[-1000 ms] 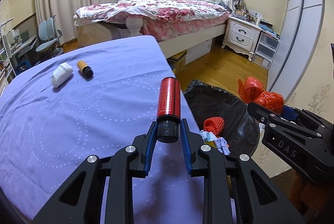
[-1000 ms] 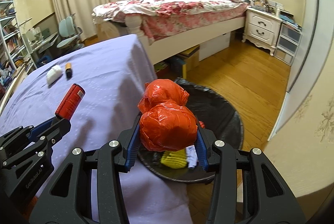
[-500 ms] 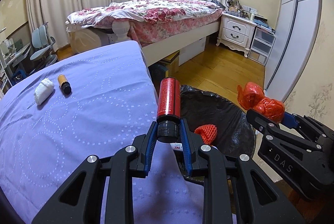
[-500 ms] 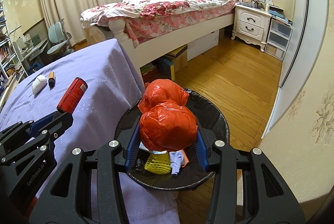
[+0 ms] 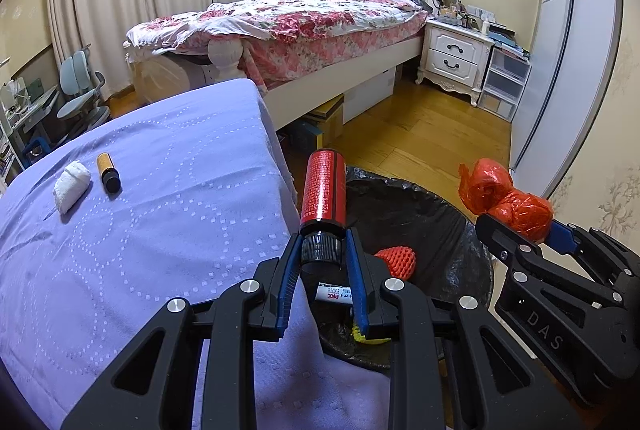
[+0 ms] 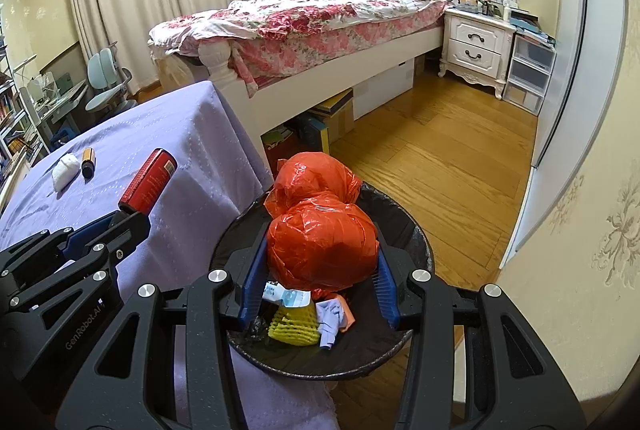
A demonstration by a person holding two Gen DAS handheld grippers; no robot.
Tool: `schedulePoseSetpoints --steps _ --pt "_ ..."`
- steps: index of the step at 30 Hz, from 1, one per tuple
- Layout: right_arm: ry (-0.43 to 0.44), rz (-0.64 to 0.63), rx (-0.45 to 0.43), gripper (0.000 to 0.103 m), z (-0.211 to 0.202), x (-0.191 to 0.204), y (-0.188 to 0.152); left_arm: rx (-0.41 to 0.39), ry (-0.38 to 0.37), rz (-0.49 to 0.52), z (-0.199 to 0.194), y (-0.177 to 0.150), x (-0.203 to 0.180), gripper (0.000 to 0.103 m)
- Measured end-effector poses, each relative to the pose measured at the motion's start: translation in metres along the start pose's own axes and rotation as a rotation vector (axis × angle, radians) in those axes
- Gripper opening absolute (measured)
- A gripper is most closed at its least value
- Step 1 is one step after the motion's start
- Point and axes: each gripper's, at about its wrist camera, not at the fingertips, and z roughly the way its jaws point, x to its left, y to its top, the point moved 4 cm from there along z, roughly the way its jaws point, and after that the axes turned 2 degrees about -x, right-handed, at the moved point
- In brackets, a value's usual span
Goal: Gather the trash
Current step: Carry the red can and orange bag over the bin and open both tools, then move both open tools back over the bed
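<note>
- Left gripper (image 5: 322, 262): jaws narrow, clamped on red bottle's (image 5: 323, 189) black cap, at surface (image 5: 160, 230) edge by bin (image 6: 416, 230).
- Right gripper (image 6: 320, 278): jaws pinch orange bag (image 6: 322, 246) above bin, positioned for a drop.

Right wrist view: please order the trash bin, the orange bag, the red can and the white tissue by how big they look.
1. trash bin
2. orange bag, held close to the camera by the right gripper, so it looks bigger than it is
3. red can
4. white tissue, farthest away
</note>
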Motion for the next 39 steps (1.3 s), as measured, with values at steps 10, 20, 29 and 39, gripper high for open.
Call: schedulePoseSetpoints --steps 10,20,29,39 --pt "-0.013 0.019 -0.008 0.046 0.004 -0.008 0.001 0.012 -0.004 0.015 0.007 0.003 -0.005 0.026" --pt "-0.035 0.026 -0.012 0.058 0.006 -0.015 0.001 0.000 0.020 0.023 0.005 0.002 -0.006 0.052" --pt "-0.053 0.029 -0.010 0.065 0.004 -0.016 0.000 -0.021 0.041 -0.003 -0.002 0.005 0.003 0.070" --pt "-0.048 0.011 -0.008 0.070 0.002 -0.009 0.000 -0.039 0.074 -0.018 -0.013 0.005 0.017 0.073"
